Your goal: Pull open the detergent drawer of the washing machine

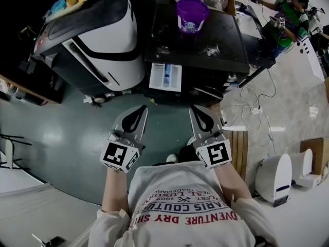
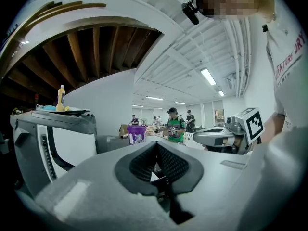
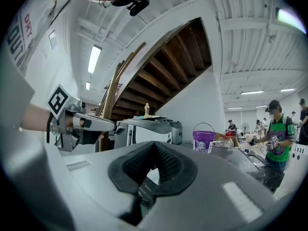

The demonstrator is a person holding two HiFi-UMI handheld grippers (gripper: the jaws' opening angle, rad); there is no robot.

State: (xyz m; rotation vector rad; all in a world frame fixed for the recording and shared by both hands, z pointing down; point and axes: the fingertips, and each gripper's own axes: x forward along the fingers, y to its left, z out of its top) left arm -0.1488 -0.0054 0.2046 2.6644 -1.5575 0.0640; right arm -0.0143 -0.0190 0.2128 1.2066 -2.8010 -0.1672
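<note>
left pads [image 2: 140, 163]: closed tip to tip, with nothing between them.
right pads [image 3: 139, 165]: also shut together at the tips, holding nothing.
left gripper [image 1: 143, 108]: in front of the washer [image 1: 205, 45], pointing level at its front and short of it, touching nothing.
right gripper [image 1: 194, 108]: in front of the washer, alongside the left gripper and apart from it, also short of the front.
cubes [image 1: 120, 155]: one on each gripper's rear end, on the side away from the washer, close to the person's chest.
drawer [image 1: 165, 77]: sticks out from the left part of the washer's front, already pulled open. White and blue compartments show from above. It lies beyond both sets of tips, roughly between their lines, and touches neither.
bucket [image 1: 192, 14]: purple, upright on the washer's dark top, toward the back.
white machine [image 1: 103, 40]: just left of the washer.
cables [image 1: 252, 107]: on the floor right of the washer.
person [image 1: 288, 14]: in green, well beyond the washer's right side.
</note>
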